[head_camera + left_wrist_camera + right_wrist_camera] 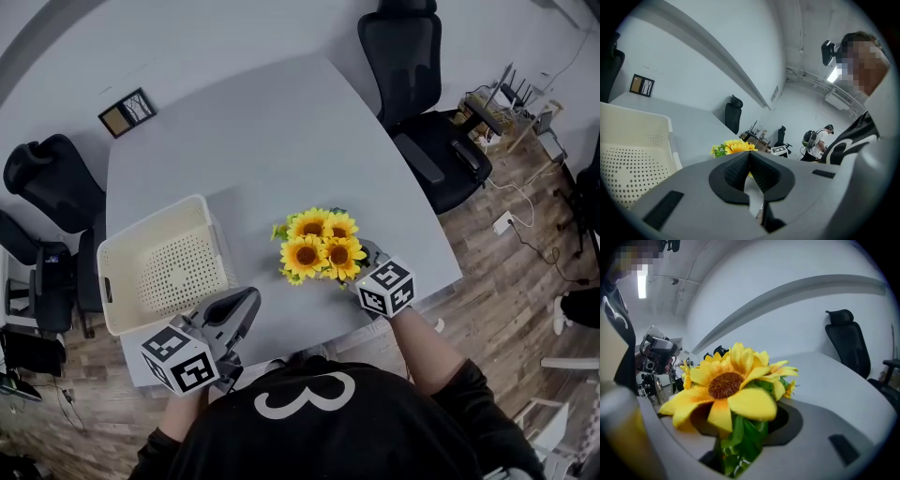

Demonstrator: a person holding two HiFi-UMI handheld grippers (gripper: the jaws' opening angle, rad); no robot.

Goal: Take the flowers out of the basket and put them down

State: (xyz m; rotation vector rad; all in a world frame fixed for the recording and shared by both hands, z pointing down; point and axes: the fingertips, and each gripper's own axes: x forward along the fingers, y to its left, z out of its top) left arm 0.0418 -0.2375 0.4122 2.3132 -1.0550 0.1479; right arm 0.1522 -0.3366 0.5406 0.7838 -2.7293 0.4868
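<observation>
Grey jaws of the right gripper stood spread around the green stems of the flowers. As far as the right gripper view showed, the pads were not pressing on them. In the head view this gripper sat at the right edge of the bunch of flowers, which appeared to rest on the tabletop near its front edge.

The left gripper was pressed together with nothing between its jaws. It hovered low at the front, just beside the near corner of the basket.

The cream basket lay well apart from the bunch, to its left, and no flowers showed inside it. The lifting out therefore looked done and the setting down nearly so. What seemed to be left was for the right gripper to back away from the stems.
</observation>
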